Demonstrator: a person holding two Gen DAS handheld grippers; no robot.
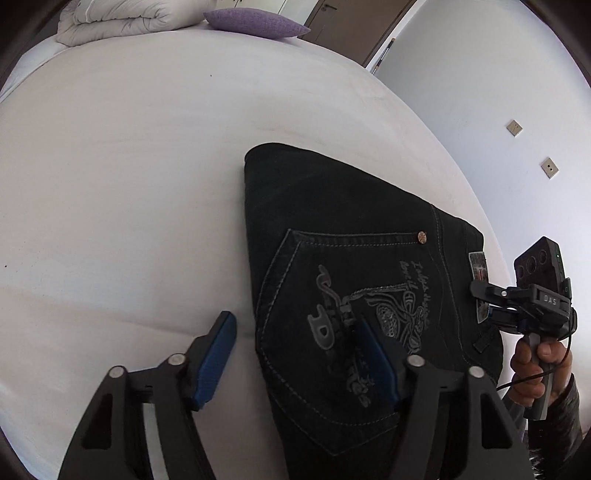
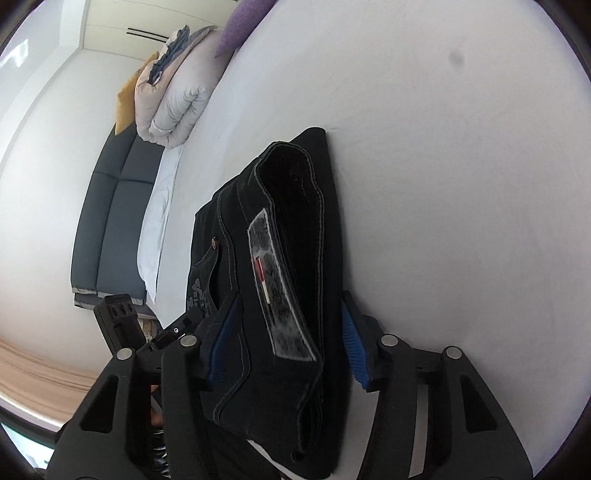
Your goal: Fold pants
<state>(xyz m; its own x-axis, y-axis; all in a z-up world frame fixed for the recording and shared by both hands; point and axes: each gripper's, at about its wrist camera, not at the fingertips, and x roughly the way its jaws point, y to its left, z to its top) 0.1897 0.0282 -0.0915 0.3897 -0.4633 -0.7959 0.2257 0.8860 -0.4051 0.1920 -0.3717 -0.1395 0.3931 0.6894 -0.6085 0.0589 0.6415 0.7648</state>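
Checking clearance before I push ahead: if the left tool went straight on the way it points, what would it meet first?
Probably the folded black jeans: the left tool is open astride their left edge, one finger over the back pocket. Depth is uncertain.

Folded pants [image 1: 332,266] on bed [image 1: 129,184]; pillow [image 1: 255,22] behind

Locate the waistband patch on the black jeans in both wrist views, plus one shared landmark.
Left wrist: waistband patch at right edge of the jeans, next to the right hand-held gripper.
Right wrist: patch center frame, running diagonally between the gripper's fingers.
Shared landmark: copper rivet at the back pocket corner.
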